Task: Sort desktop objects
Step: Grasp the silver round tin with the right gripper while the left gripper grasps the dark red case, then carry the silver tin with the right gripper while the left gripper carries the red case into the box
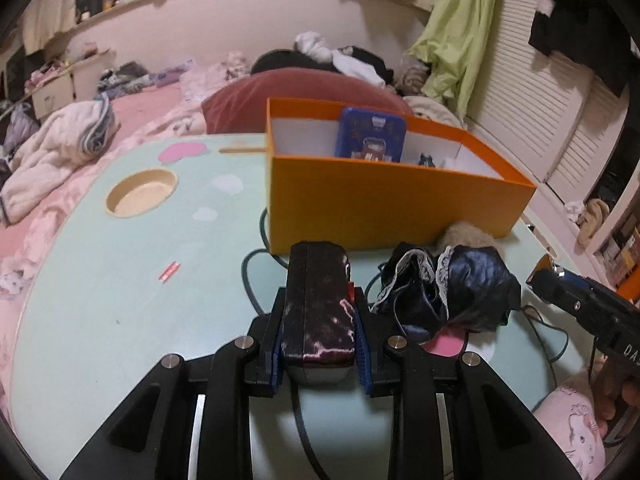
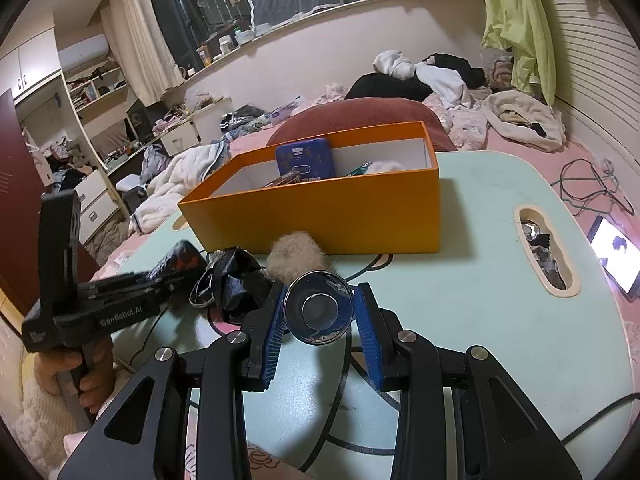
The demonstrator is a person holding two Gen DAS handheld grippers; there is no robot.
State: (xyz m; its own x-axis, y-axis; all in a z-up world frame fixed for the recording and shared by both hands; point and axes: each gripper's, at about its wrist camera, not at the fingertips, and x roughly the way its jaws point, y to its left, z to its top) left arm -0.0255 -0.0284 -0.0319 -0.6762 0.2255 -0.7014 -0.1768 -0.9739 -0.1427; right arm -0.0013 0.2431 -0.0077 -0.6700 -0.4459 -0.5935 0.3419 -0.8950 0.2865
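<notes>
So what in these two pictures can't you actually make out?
- Orange cardboard box: in the left wrist view its front wall hides the floor and the bottom of the blue tin.
- Dark marbled case in the left gripper: underside hidden by the pads.
- Shiny round metal cup in the right gripper: only its end faces the right wrist camera.
- Fluffy beige ball: partly behind the cup.

Both hand-held grippers [image 1: 319, 344] [image 2: 320, 312] are clamped on loads.
</notes>
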